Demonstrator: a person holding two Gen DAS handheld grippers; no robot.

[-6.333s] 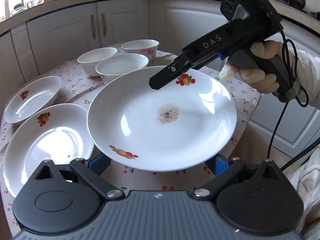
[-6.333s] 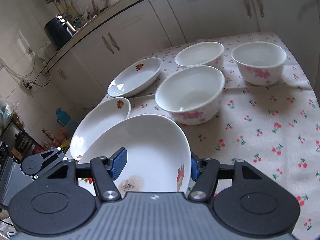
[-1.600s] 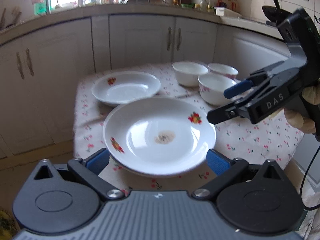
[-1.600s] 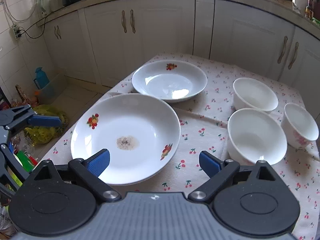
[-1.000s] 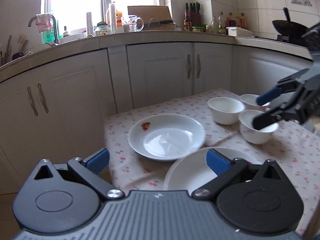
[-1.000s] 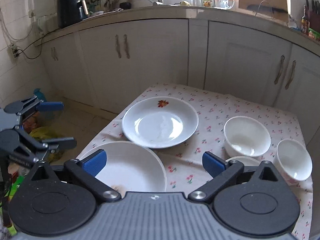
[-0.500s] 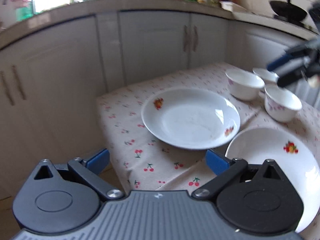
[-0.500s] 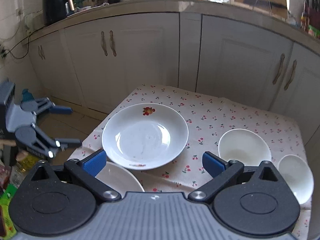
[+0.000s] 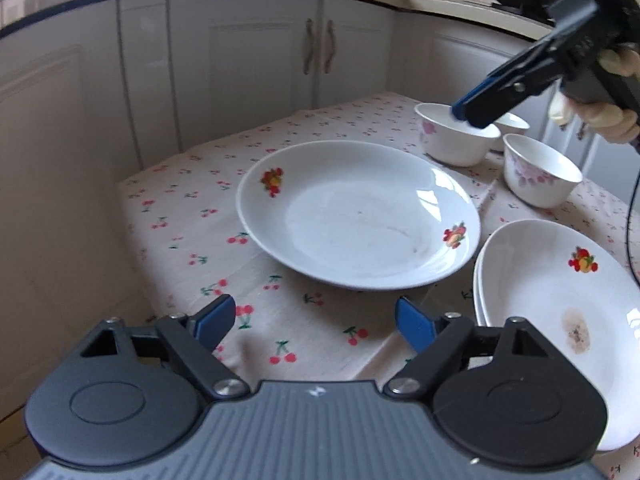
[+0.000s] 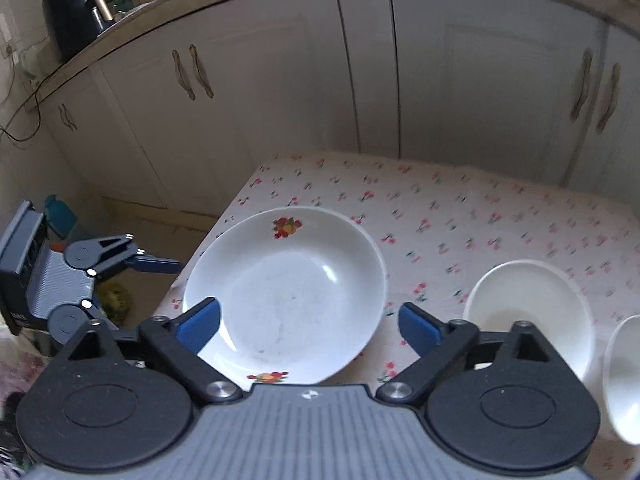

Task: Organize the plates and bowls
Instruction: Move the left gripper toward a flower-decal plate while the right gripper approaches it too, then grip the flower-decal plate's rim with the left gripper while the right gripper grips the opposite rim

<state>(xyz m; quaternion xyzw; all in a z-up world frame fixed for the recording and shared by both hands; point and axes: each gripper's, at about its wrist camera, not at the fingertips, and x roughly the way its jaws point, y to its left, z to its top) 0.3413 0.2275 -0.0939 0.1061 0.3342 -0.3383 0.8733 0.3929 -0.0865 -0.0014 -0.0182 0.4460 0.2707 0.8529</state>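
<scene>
A white plate [image 9: 356,216] with fruit prints lies alone on the cherry-print tablecloth [image 9: 180,216]. My left gripper [image 9: 314,322] hovers just short of its near rim, jaws closing with only cloth between them. To the right of that plate rests a stack of two plates [image 9: 560,312], the top one stained. In the right wrist view my right gripper [image 10: 308,324] hangs over the same plate [image 10: 288,292], jaws closing, pads beside its rim without pressing. The left gripper's upper finger [image 10: 156,265] shows at the table's left edge. The right gripper [image 9: 468,110] hovers above the bowls.
Three white bowls [image 9: 456,140] [image 9: 540,176] [image 9: 512,124] stand at the table's far right; two show in the right wrist view [image 10: 528,312] [image 10: 624,376]. White cabinets [image 10: 400,80] close in behind the table. The table's left edge [image 9: 132,240] drops to the floor.
The stained plate, held earlier, now rests on another plate. Both grippers have moved in over the single plate and tipped downward. Both pairs of jaws have narrowed.
</scene>
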